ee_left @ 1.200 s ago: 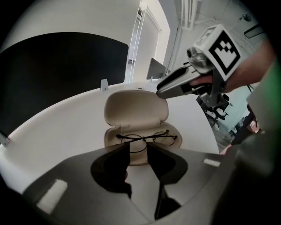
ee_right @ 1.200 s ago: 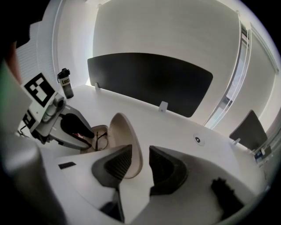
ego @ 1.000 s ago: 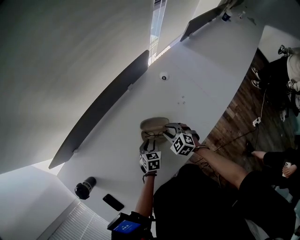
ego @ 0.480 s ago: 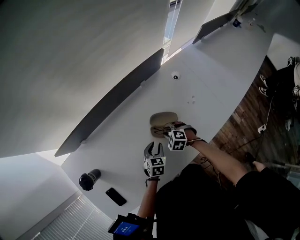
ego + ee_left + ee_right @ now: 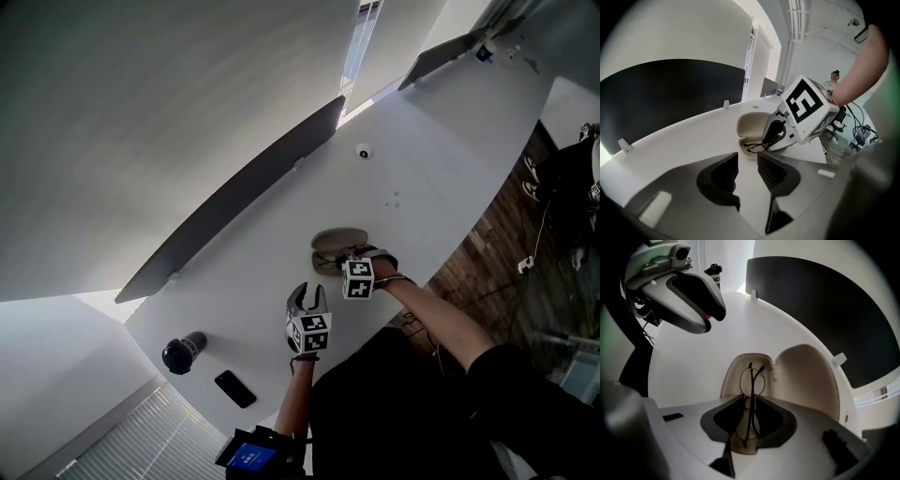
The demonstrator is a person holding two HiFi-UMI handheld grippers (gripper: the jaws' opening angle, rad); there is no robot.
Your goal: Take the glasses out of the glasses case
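Beige and hinged wide open, the glasses case [image 5: 806,380] lies on the white table [image 5: 281,244], mid-frame in the head view. Folded black-wire glasses [image 5: 752,378] rest in its left half. The right gripper [image 5: 751,401] points down over them, its jaws closing with the frame between; the pads seem not quite pressing yet. Lower left of it, the left gripper [image 5: 747,164] hovers, jaws slightly parted, empty.

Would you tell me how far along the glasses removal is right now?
Done: the glasses case lies open. In hand: the right gripper is closing its jaws around the folded glasses inside. To do: grip them and lift them out. The left gripper hangs open, empty.
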